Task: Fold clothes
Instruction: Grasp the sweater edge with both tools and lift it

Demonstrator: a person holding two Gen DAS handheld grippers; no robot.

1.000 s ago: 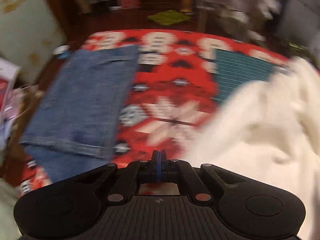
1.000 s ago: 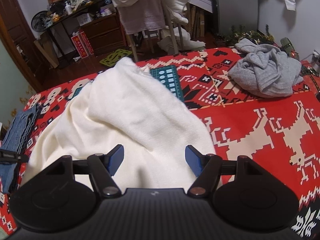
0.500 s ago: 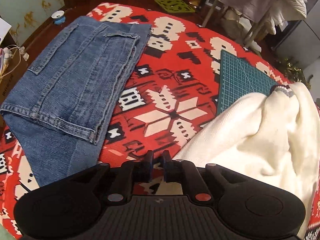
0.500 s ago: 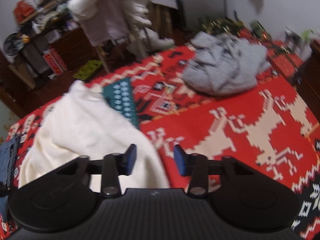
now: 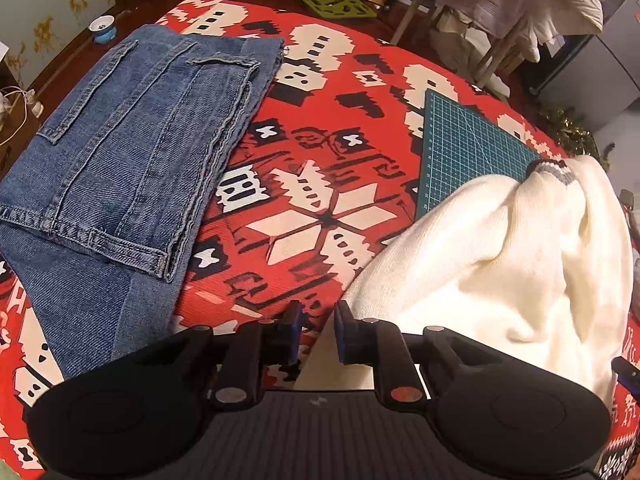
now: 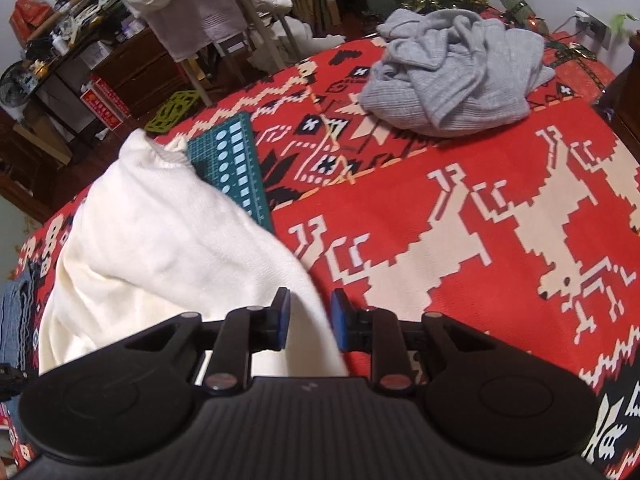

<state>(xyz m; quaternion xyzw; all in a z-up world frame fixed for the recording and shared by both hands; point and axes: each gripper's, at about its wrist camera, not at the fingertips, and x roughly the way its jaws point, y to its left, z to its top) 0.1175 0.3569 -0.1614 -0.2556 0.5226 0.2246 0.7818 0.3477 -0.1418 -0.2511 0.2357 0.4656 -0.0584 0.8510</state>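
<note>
A cream sweater (image 5: 500, 264) lies bunched on the red patterned blanket (image 5: 332, 128), its striped collar toward the far side. My left gripper (image 5: 318, 328) hovers at its near left corner, open by a narrow gap, with blanket and a bit of the hem showing between the fingers. In the right wrist view the sweater (image 6: 160, 240) runs down to my right gripper (image 6: 308, 316), which is open narrowly with the sweater's edge between its fingers. Folded blue jeans (image 5: 132, 152) lie flat at the left. A crumpled grey garment (image 6: 452, 76) sits at the far right.
A green cutting mat (image 5: 464, 148) lies partly under the sweater, also in the right wrist view as the mat (image 6: 236, 160). Beyond the bed stand a chair draped with laundry (image 5: 512, 8), a green trivet (image 5: 336, 2) on the floor and cluttered shelves (image 6: 60, 48).
My left gripper went from shut to slightly open and steadied over the sweater's corner. My right gripper narrowed from wide open and moved right to the sweater's edge.
</note>
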